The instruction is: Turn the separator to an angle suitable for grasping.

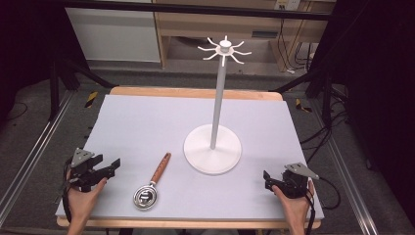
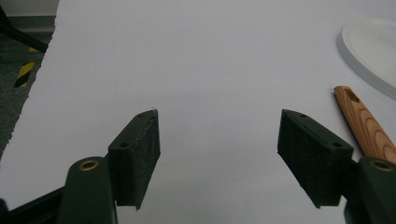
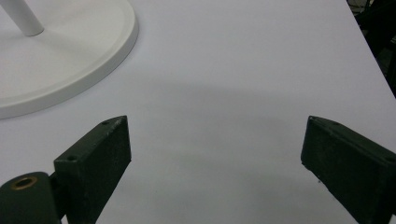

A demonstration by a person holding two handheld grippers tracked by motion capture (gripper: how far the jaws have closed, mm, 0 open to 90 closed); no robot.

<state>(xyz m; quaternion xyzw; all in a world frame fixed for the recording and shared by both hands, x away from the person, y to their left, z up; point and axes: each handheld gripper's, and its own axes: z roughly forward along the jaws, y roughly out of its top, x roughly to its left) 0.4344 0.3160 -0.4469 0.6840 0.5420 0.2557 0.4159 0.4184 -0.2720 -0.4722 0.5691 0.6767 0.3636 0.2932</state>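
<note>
Strainer (image 1: pixel 147 194) on mat, fingers (image 2: pixel 140 149) apart

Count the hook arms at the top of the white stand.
8, as far as the high view shows: they fan out around the cap of the white stand, like spokes. They are thin and small, so one may be hidden.

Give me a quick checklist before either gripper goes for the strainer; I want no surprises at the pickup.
1. left gripper jaws open, nothing between them: ok.
2. right gripper jaws open, nothing between them: ok.
3. strainer lies flat on the mat, wooden handle free of the stand's base: ok.
4. Path from left gripper to handle unobstructed: ok.
5. hook stand upright, hooks bare: ok.
6. Hanging hole at the handle's end usable: cannot tell.
</note>
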